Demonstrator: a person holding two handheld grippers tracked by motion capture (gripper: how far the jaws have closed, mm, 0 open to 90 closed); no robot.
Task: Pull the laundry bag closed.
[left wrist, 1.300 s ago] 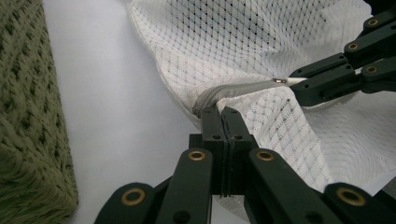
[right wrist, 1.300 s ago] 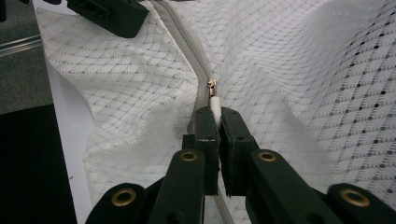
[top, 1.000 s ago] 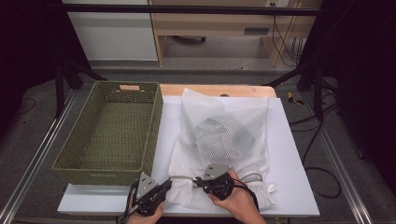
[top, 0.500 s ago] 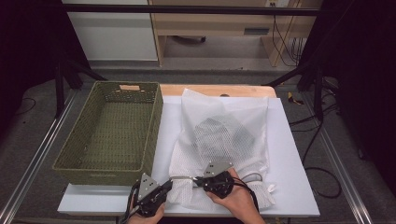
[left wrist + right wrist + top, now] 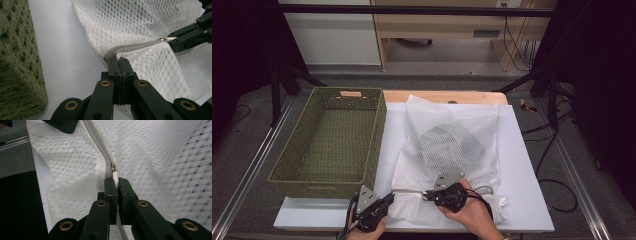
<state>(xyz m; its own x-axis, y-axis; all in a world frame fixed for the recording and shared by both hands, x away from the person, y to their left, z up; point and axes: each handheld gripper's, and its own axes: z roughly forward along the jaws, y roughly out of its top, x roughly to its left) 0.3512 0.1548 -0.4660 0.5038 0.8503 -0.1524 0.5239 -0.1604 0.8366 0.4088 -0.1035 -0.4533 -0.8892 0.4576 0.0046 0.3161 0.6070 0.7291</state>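
White mesh laundry bag lies at the desk's near edge. Left tool is clamped on the zipper's end; right tool pinches the zipper pull.

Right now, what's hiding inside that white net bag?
Through the mesh bag you can see a grey, rounded bundle, probably folded cloth. The netting blurs it, so what exactly it is stays unclear. The bag's underside and anything beneath the bundle are covered.
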